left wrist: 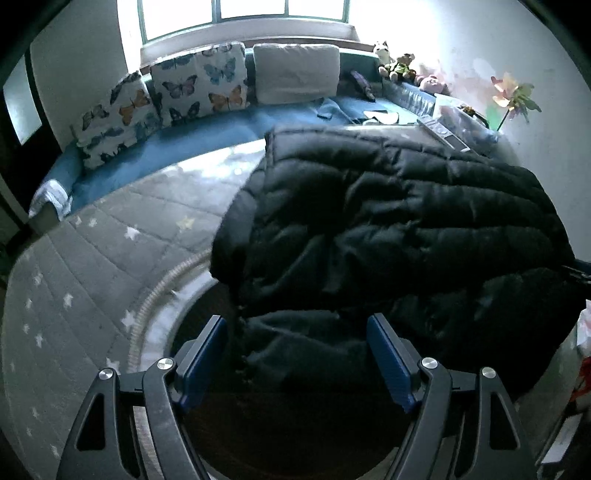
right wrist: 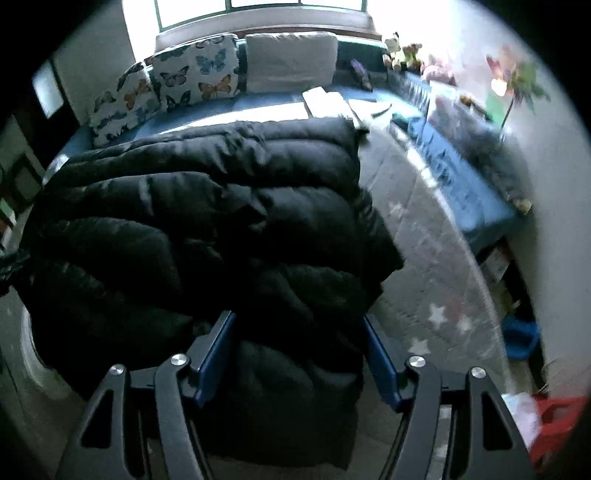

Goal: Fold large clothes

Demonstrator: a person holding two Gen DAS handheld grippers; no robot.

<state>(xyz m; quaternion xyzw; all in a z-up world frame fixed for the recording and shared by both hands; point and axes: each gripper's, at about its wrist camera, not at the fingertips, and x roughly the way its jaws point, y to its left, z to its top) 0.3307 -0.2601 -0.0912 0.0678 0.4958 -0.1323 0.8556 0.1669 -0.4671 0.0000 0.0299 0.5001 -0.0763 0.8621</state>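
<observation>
Daylight from a wide window [left wrist: 243, 14] falls on a bed covered by a grey star-print quilt [left wrist: 92, 266], with butterfly cushions [left wrist: 192, 85] and a blue mattress edge behind. On the quilt lies the black puffer coat [left wrist: 388, 206], bulky and partly doubled over, its near end hanging off the bed's edge toward both cameras.

Both tools hover over that near end. The left gripper [left wrist: 295, 354] has its fingers wide apart, with the coat's ragged hem lying between them but apparently not pressed. The right gripper [right wrist: 299, 354] is likewise spread, its fingers straddling a thick roll of padding; whether the pads touch it cannot be told.

To fold well from here, each side should probably bite the hem at matching corners, taking both layers, then lift together and carry the edge evenly toward the cushions. Puffy fill springs back, so pressing the crease flat afterwards seems wise.
</observation>
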